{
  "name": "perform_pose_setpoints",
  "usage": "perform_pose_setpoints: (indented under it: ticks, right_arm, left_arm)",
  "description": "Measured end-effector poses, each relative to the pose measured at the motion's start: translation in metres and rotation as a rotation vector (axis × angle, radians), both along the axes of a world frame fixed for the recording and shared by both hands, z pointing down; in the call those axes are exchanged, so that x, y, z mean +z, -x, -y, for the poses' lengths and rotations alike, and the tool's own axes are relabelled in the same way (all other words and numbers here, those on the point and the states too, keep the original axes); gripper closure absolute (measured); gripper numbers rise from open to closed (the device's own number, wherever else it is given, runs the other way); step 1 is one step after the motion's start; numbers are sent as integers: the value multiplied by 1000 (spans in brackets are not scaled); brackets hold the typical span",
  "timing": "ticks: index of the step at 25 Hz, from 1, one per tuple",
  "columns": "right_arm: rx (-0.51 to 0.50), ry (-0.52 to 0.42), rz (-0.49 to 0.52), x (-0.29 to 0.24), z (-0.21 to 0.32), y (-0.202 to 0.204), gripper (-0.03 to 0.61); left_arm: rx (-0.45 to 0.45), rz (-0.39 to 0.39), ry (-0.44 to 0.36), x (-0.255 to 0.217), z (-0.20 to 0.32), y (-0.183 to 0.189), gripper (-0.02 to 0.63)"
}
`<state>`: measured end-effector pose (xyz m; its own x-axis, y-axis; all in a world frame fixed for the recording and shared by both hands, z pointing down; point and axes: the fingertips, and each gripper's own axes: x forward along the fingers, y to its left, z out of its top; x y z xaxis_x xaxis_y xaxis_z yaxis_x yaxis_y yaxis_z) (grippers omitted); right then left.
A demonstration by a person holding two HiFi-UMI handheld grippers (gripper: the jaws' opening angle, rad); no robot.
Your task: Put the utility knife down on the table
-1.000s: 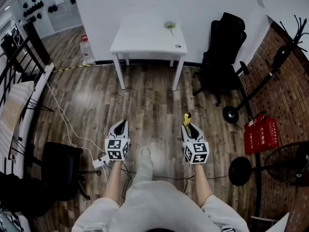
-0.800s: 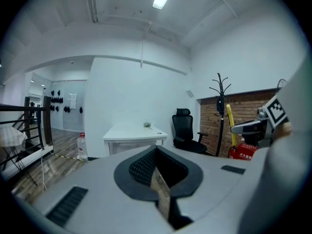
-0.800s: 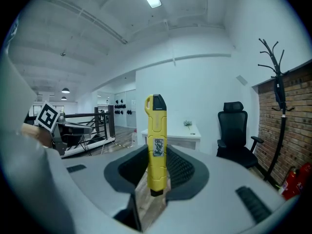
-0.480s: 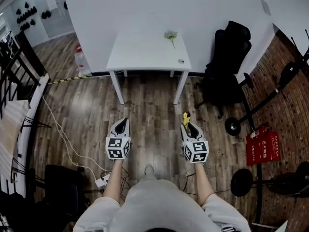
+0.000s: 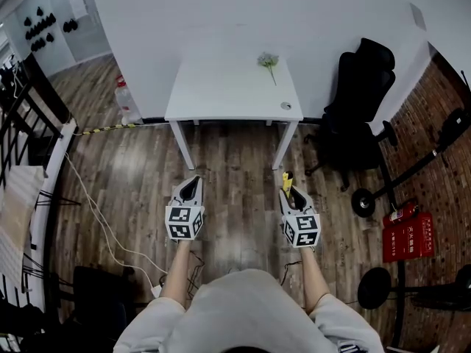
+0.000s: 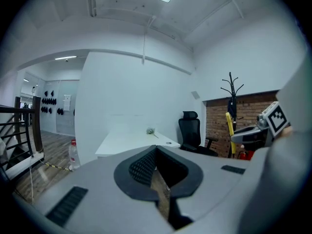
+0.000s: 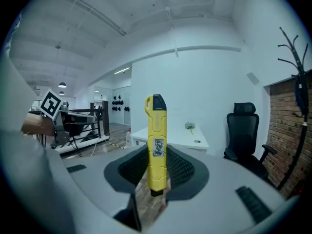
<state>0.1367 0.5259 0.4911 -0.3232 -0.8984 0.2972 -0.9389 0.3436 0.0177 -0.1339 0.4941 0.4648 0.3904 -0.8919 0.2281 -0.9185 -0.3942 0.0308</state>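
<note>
The person holds two grippers, one in each hand, side by side over the brown wood-plank floor (image 5: 235,160). The right gripper (image 5: 288,190) is clamped on one yellow plastic utility knife (image 5: 287,177). In the right gripper view, that gripper (image 7: 156,172) pinches the lower end of the utility knife (image 7: 156,140) between its two ribbed black pads. The knife stands upright, with its black tip on top and one small printed label on its body.

The left gripper (image 5: 191,184) carries nothing. In the left gripper view, its (image 6: 156,161) jaws are drawn together with the tips meeting, leaving only a thin slit through which the floor shows.

One white rectangular table (image 5: 221,94) stands against the white wall, ahead of both grippers and well apart from them. The knife is therefore in the air over the floor, not on the tabletop. Two things lie on the table: one small pale flower sprig (image 5: 268,61) near the back edge and one small round object (image 5: 286,106) near the front right corner.

One black office chair (image 5: 360,101) stands just to the right of the table. One clear plastic bottle (image 5: 124,95) stands on the floor to its left.
</note>
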Motion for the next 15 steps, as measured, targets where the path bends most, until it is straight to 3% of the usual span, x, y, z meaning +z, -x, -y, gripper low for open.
perform_pose_setpoints:
  ticks: [15]
  right_arm:
    - [1,2,1,8,80,0,468]
  left_arm:
    - [6,30,13,12,77,6,607]
